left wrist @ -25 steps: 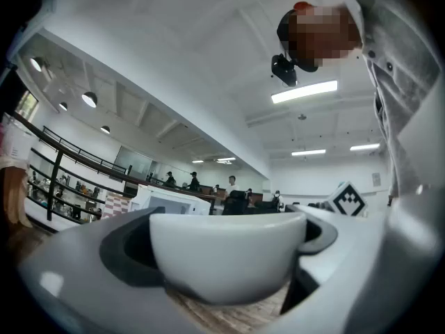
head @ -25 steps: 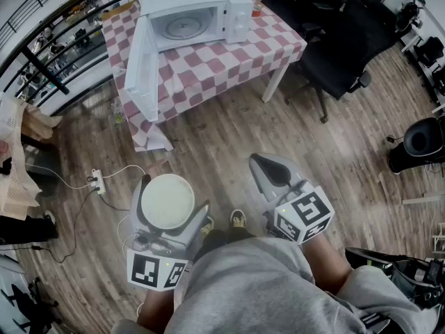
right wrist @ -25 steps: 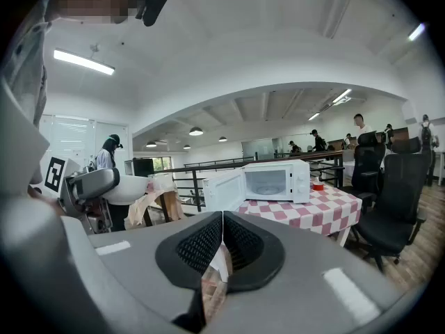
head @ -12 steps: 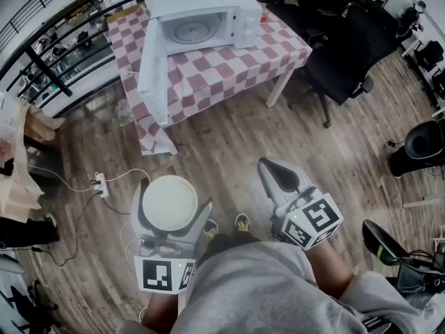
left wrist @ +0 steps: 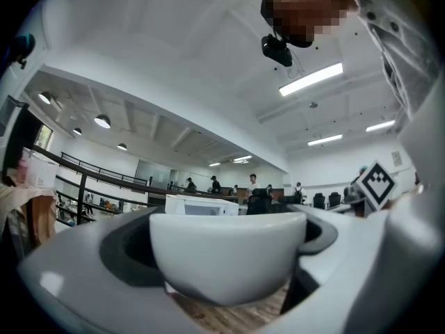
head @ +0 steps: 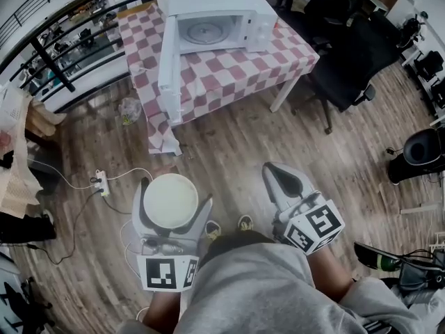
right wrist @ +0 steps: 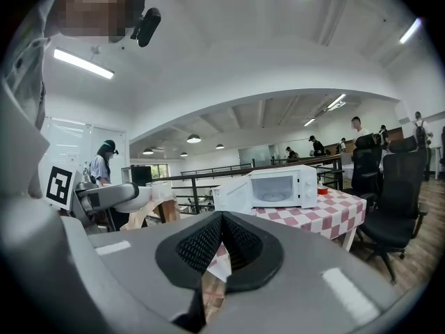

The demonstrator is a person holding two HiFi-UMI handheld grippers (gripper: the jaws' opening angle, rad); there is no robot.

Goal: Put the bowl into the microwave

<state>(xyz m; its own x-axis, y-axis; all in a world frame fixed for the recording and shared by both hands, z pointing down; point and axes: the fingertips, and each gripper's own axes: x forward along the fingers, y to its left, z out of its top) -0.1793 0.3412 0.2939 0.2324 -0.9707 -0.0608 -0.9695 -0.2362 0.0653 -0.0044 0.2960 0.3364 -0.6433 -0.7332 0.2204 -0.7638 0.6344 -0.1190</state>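
Left gripper (head: 174,197) hugs the bowl (left wrist: 226,256), right gripper (head: 277,171) is pinched shut. Microwave (head: 222,18) door (head: 167,61) swung open, black chair (head: 348,61) right of it.

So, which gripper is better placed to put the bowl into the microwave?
Left. The left gripper holds the bowl, and the microwave stands ahead on the table with its door open. The right gripper is shut and empty.
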